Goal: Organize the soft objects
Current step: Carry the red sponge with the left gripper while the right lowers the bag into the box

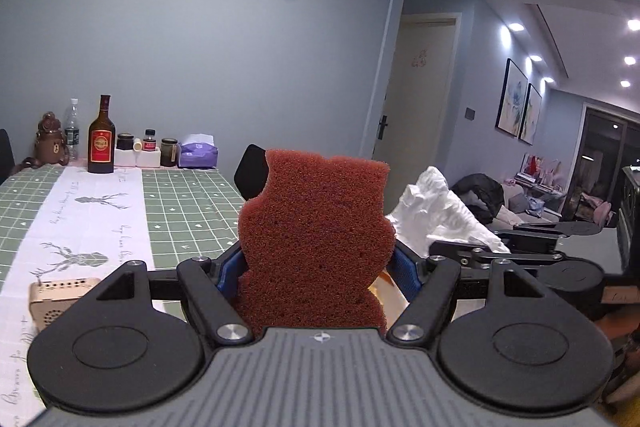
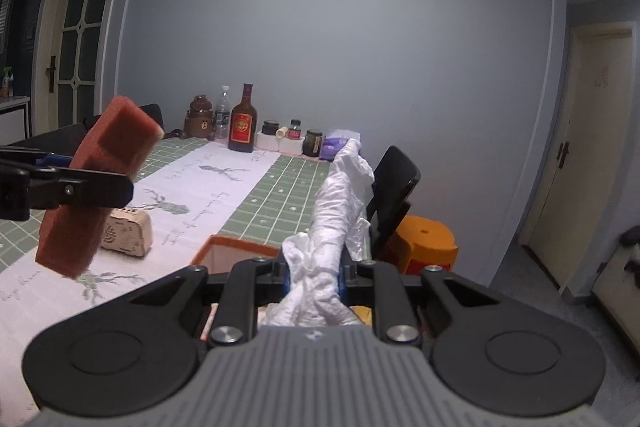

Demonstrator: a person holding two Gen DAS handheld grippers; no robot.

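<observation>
My left gripper is shut on a brown bear-shaped sponge and holds it upright above the table; the sponge also shows in the right wrist view, at the left. My right gripper is shut on a crumpled white cloth that sticks up between its fingers; the cloth also shows in the left wrist view, to the right. An orange-rimmed box lies just under the right gripper, mostly hidden.
A table with a green checked cloth and a white deer runner. A small beige speaker lies on the runner. At the far wall stand a liquor bottle, jars and a purple tissue pack. A black chair and an orange stool stand to the right.
</observation>
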